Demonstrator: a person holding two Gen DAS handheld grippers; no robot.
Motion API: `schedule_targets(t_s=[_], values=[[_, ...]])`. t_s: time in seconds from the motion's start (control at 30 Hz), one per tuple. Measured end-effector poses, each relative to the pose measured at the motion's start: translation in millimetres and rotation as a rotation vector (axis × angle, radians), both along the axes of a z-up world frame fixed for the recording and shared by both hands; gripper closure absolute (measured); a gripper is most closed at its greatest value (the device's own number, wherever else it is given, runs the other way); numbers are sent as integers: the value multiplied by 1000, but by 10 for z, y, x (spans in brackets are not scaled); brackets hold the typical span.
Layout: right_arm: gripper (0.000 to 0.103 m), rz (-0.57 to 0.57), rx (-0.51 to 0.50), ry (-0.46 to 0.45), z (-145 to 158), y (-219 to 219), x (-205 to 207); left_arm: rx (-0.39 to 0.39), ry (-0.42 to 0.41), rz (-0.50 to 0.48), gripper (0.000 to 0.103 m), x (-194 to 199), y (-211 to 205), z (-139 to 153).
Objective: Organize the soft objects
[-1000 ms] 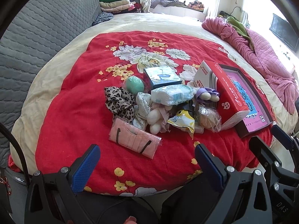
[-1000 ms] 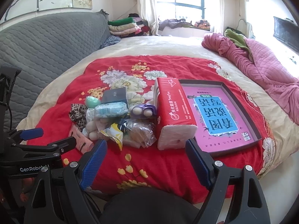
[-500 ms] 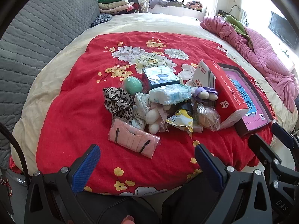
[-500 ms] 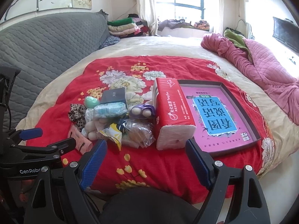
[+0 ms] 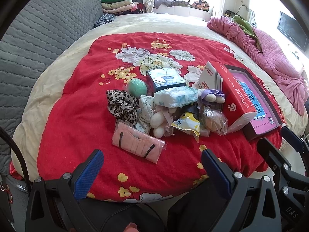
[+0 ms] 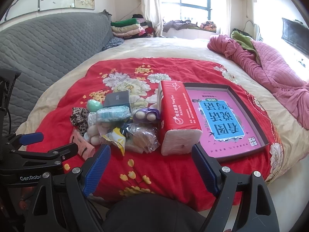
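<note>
Left wrist view shows the left gripper (image 5: 150,166) spread wide and empty, hanging over the near edge of the red floral blanket (image 5: 77,119); judging by that stance, nothing is picked yet and sorting has not begun. The soft things lie heaped mid-blanket, probably dumped together so they can be taken one by one; nearest the left gripper is a flat pink packet (image 5: 138,145) in clear film, lying apart at the front of the heap, so it looks the easiest first grasp. Behind it a leopard-print scrunchie (image 5: 121,106), ruffled and floppy, touches a pale dotted cloth (image 5: 144,108); a smooth green egg-shaped thing (image 5: 137,87) sits beside a dark box (image 5: 166,78); a crinkly white-and-blue wipes pack (image 5: 175,97) rests on top of the pile, above a white plush toy (image 5: 159,119), a yellow foil sachet (image 5: 187,124) and a lumpy item in a clear bag (image 5: 214,120).

Right wrist view has the right gripper (image 6: 150,166) likewise parted and holding nothing, aimed at the red tissue pack (image 6: 177,116), a squashy brick in glossy wrap, standing on its long edge against the rim of the shallow tray (image 6: 249,108); the tray, rigid with a pink printed floor, is likely the destination, which is why it lies bare beside the heap.
</note>
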State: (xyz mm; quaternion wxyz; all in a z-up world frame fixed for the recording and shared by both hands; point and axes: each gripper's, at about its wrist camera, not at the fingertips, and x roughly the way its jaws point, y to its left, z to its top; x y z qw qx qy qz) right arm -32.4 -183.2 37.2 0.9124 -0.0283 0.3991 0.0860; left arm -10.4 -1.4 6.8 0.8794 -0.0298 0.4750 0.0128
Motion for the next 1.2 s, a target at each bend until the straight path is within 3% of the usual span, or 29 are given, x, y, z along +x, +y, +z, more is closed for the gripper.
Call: schedule_targets(t_s=[0.47,0.83,1.2], values=[[17,-3,-11,8,-41,-17,22,-14,24,7,1,21,43,-108],[17,26,-57,40,-207,88,170,-75,68,61,1,102,399,-307],[17,56,-85,77,-369,191,324,-302,193,120,1,273,765,-738]])
